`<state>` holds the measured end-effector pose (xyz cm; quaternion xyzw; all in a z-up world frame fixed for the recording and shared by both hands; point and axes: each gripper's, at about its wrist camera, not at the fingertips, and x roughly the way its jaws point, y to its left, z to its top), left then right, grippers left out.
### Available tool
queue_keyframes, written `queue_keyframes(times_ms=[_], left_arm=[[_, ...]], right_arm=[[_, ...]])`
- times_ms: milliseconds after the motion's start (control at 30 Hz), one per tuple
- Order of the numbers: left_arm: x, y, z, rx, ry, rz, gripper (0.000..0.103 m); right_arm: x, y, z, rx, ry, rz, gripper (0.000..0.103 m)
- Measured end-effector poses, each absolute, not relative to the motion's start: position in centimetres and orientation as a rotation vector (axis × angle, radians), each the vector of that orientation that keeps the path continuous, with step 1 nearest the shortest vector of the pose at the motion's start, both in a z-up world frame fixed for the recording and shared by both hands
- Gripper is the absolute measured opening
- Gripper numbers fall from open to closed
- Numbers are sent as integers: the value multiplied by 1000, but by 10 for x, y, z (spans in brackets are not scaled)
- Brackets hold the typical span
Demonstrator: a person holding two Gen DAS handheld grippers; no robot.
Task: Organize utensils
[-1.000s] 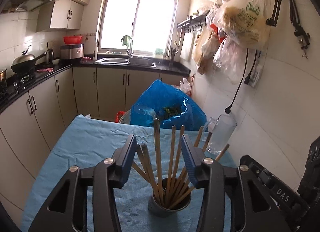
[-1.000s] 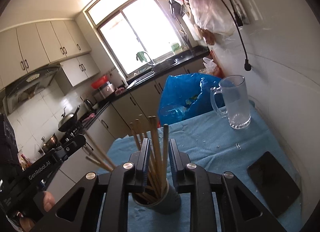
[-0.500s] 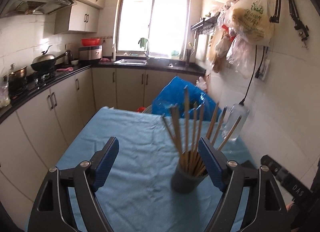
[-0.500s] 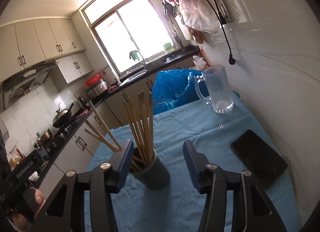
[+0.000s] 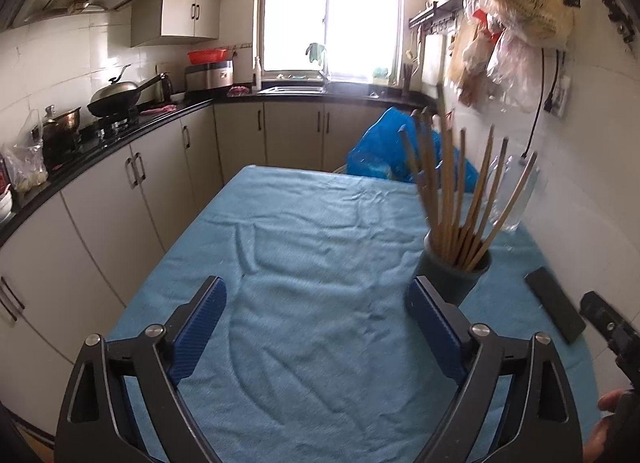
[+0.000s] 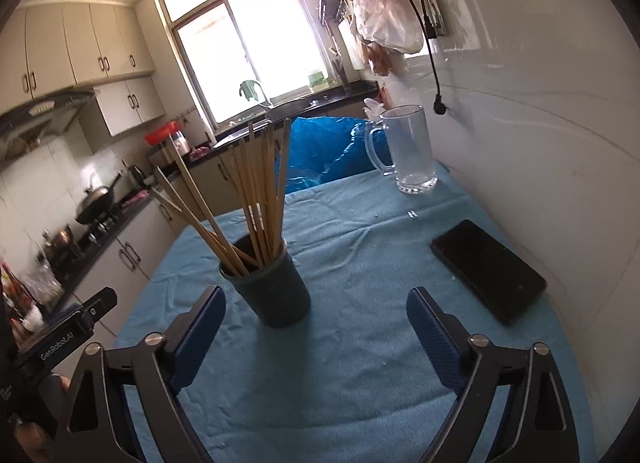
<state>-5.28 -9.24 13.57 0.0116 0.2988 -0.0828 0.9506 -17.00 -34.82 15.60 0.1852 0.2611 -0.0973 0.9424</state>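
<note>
Both grippers, left gripper [image 5: 316, 323] and right gripper [image 6: 316, 321], have backed off the chopsticks [image 6: 256, 199] in the cup [image 6: 276, 283], jaws opening with nothing between them; placing looks finished, so next likely means withdrawing clear.

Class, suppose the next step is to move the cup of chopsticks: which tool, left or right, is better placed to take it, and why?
Probably the right tool: the dark cup of chopsticks stands just ahead of its empty, opening jaws. For the left tool, also empty and opening, the cup sits off beyond its right finger.

"GenRobot.AI" stands in white on the black body of the left gripper [image 6: 60, 337], low and left of the right gripper's jaws. Green print on the hanging plastic bag [image 5: 528, 3], high and right of the left gripper's jaws, is too blurred to read.
</note>
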Motion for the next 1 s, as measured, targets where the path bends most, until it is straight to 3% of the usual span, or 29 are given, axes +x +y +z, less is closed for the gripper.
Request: queue_keyframes(times_ms=[100,533,867,1000], left_arm=[[-58,-90,118,37,650,-170,93],[-78,-81,36,133,837,-150,93],[-75,-78,29,144,827,-98,93],[-75,-74,31,126,817,-99,93]], right_arm=[[-174,-334,147,310,518,-248,100],[-165,-304,86,238,638,-269,100],[-161,-301,74,232,674,-285,100],[-173,-298,82,218,607,-336,100]])
